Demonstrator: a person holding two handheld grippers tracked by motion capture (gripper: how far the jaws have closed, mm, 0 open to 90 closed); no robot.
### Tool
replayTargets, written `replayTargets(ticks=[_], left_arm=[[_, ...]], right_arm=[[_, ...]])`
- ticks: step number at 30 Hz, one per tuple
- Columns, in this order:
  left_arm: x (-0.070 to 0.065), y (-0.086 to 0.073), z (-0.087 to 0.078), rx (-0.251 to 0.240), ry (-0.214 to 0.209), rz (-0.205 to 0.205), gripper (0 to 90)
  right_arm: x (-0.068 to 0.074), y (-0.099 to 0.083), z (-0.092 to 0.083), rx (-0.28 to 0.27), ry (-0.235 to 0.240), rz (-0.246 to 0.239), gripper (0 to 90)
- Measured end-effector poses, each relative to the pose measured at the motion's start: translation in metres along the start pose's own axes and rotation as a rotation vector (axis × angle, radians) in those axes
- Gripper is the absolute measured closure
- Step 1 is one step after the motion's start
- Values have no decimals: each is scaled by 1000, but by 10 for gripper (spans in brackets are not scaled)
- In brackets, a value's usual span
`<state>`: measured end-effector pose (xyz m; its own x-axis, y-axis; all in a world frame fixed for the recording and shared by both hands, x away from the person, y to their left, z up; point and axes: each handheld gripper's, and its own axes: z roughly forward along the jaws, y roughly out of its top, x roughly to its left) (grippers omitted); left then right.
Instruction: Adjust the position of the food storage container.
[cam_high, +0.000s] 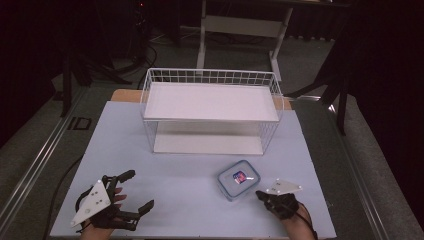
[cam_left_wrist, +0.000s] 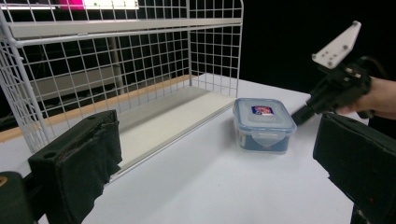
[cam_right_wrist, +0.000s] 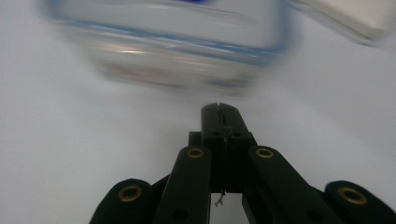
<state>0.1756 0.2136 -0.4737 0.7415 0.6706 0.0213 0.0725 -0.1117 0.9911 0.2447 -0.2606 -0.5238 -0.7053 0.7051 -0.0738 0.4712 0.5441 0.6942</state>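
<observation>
Right tongs (cam_high: 261, 195) pressed together, empty, just beside lidded box (cam_high: 239, 179); left tongs (cam_high: 134, 192) wide apart, empty, farther off.

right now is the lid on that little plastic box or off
On. The blue-rimmed lid sits flat on the box, its front clip folded down.
</observation>
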Motion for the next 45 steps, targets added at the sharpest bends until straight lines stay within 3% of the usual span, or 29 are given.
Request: replayTargets(ticks=[5, 7, 10, 14, 16, 18, 23, 27, 34, 45], left_arm=[[-2, 0, 1, 2, -2, 5, 20], [-1, 0, 1, 4, -2, 4, 20], [0, 0, 1, 5, -1, -1, 20], [0, -1, 0, 5, 0, 0, 20], [0, 0, 0, 5, 0, 0, 20], [-1, 0, -1, 4, 0, 3, 20], [-1, 0, 1, 8, -2, 4, 20], [-2, -1, 3, 12, -8, 7, 20], [-1, -2, 5, 20, -18, 2, 20], [-2, -2, 6, 27, -24, 2, 20]], right_arm=[[-38, 4, 5, -18, -85, 74, 900], [-44, 10, 11, -30, -101, 67, 900], [-46, 17, 23, -17, -85, 68, 900], [-38, 18, 31, 2, -42, 63, 900], [-33, 17, 31, 11, -44, 62, 900], [-29, 16, 30, 4, -19, 84, 900], [-15, 17, 27, 2, 10, 53, 900], [-3, 22, 28, -1, 61, 67, 900], [11, 27, 34, 4, 108, 55, 900], [27, 38, 45, 2, 131, 30, 900]])
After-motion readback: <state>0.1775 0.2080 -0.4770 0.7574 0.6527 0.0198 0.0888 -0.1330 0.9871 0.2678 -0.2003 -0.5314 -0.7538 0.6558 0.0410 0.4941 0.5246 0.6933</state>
